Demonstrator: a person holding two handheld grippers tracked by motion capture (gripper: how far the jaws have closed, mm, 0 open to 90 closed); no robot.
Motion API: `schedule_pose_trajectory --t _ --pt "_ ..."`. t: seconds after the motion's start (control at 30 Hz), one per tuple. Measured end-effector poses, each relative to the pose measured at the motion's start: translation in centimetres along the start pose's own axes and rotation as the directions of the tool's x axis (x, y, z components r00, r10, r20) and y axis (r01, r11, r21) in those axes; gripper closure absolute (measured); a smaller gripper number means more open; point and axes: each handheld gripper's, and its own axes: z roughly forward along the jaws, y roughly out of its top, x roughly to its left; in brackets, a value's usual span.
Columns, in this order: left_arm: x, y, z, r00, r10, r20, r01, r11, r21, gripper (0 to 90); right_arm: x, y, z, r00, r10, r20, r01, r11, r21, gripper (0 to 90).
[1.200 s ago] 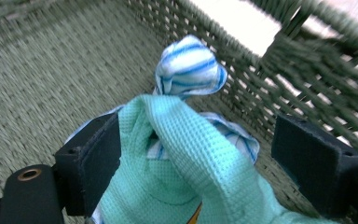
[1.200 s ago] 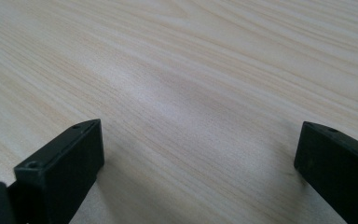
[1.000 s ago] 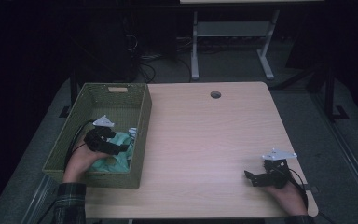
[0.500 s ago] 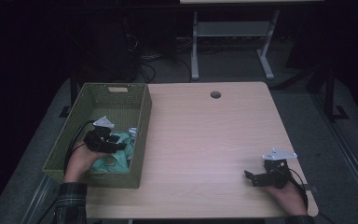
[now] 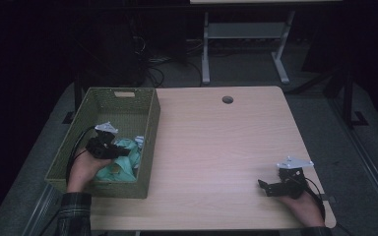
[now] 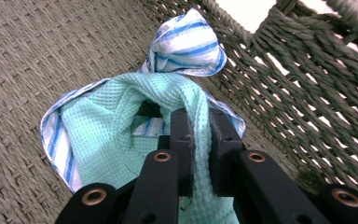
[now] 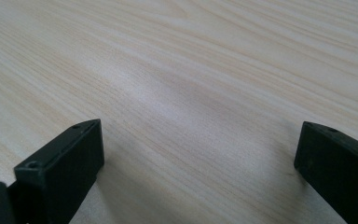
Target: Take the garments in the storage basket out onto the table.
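Now, from the high view, the left gripper (image 5: 109,147) is down inside the basket (image 5: 146,105) at the table's (image 5: 216,147) left edge, on a mint cloth (image 5: 125,162); the right gripper (image 5: 270,187) rests near the table's front right corner, well apart. The dim light makes the pinch hard to read here. In the left gripper view, its jaws have just been closing and now squeeze a fold of the cloth (image 6: 116,126), a striped cloth (image 6: 186,46) bunched behind it. In the right gripper view, the jaws stand wide over bare wood (image 7: 191,93).
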Motion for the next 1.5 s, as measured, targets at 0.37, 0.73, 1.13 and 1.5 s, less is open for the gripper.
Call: schedule_pose_trajectory --t 0.37,0.73,1.13,1.5 --pt "-0.2 0.5 -1.5 0.9998 -0.020 0.006 0.021 0.9970 -0.075 81.9 0.0 0.0 0.0 1.0000 0.000 0.000 0.000 1.0000 0.000 1.0" --pt "-0.5 1.7 -3.8 0.9996 -0.012 0.024 0.016 0.9870 -0.160 81.6 0.0 0.0 0.0 1.0000 -0.001 0.000 0.001 1.0000 0.000 1.0" --pt "-0.7 3.1 -5.5 0.9997 -0.007 0.024 0.011 0.9789 -0.204 81.7 0.0 0.0 0.0 1.0000 -0.001 0.000 0.001 1.0000 0.000 1.0" --pt "-1.2 4.7 -7.4 0.9995 -0.001 0.032 0.009 0.9681 -0.250 81.7 0.0 0.0 0.0 1.0000 -0.002 0.000 0.002 1.0000 0.000 1.0"
